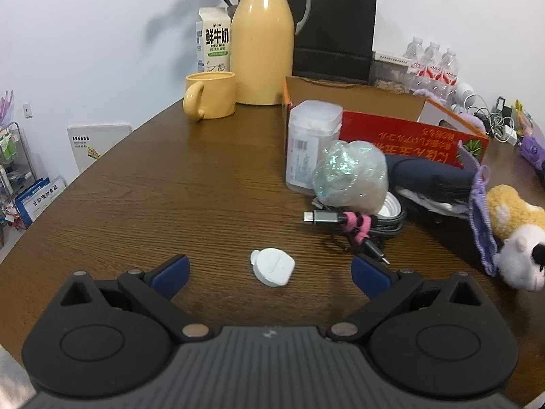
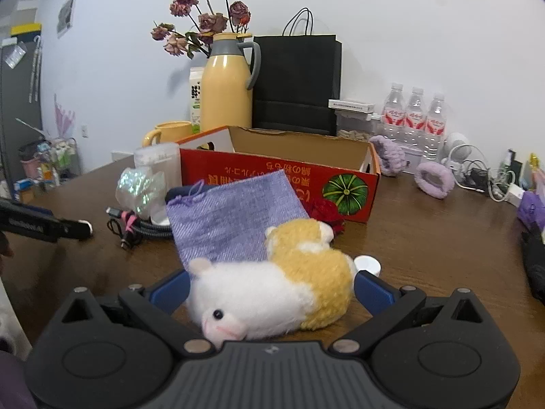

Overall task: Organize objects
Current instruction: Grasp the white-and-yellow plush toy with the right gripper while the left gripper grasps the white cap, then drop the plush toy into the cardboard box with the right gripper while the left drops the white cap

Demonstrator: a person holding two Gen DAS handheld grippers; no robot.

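On the wooden table [image 2: 425, 238], plush hamster [image 2: 272, 289] lies between the right gripper's [image 2: 270, 286] spread, released jaws

I see a wood-grain table [image 1: 204, 177] with a dull sheen. The thermos [image 1: 262, 44] and mug [image 1: 211, 93] look smooth and glossy yellow. The toy hamster [image 2: 272, 289] is fluffy plush, and the purple pouch [image 2: 231, 218] is coarse woven cloth. The box [image 2: 282, 173] is printed cardboard, raw brown inside. The crumpled wrap [image 1: 351, 173] shines iridescent, the jar [image 1: 311, 143] is frosted plastic, the small white cap [image 1: 274, 266] matt plastic. My 2 blue finger pads [image 1: 172, 274] look matt and rubbery.
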